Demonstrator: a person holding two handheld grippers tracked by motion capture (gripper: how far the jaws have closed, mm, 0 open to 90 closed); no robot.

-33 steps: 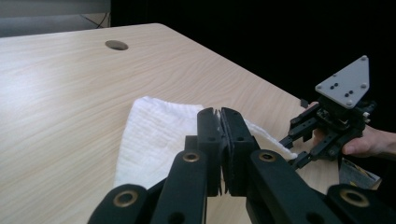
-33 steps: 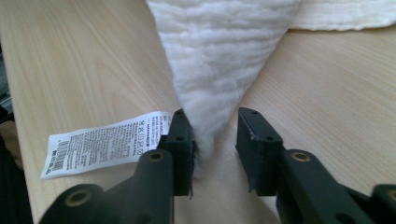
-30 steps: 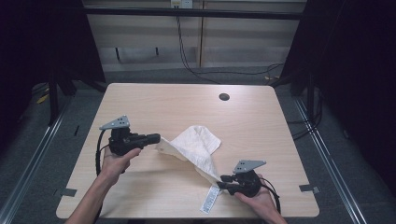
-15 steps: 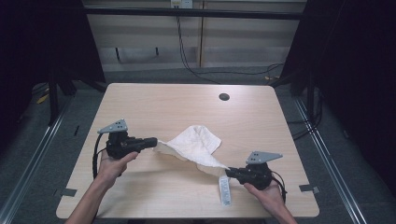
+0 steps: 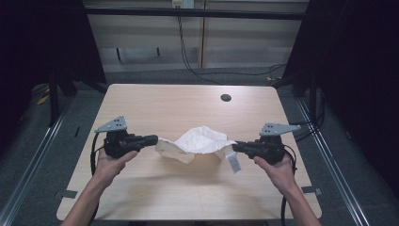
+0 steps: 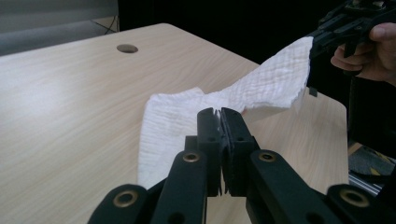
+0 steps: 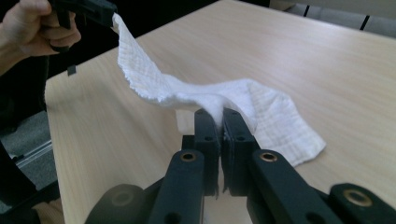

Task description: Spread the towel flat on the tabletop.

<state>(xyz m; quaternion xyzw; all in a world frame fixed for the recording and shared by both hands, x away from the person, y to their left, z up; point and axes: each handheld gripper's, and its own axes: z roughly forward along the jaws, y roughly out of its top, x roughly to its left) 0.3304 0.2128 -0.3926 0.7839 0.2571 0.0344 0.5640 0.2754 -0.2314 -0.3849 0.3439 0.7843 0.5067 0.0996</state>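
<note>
cloth now pinched at both ends and coming off the table

a second ago the right gripper (image 5: 236, 147) sat low near the table's front edge with its jaws part open at a trailing corner of the cloth (image 5: 200, 141). its jaws have just been closing, and now they are clenched on that corner, as the right gripper view shows, with white fabric pinched between the pads. that hand has also swung out to the right and lifted. the left gripper (image 5: 154, 139) has barely moved and is clamped on the opposite edge. the cloth hangs between the two, its ends raised, its middle sagging and bunched on the table (image 5: 155, 101); a label dangles by the right gripper. judging from this, the grasping is done and the cloth is ready to be pulled taut and spread or folded.
</note>
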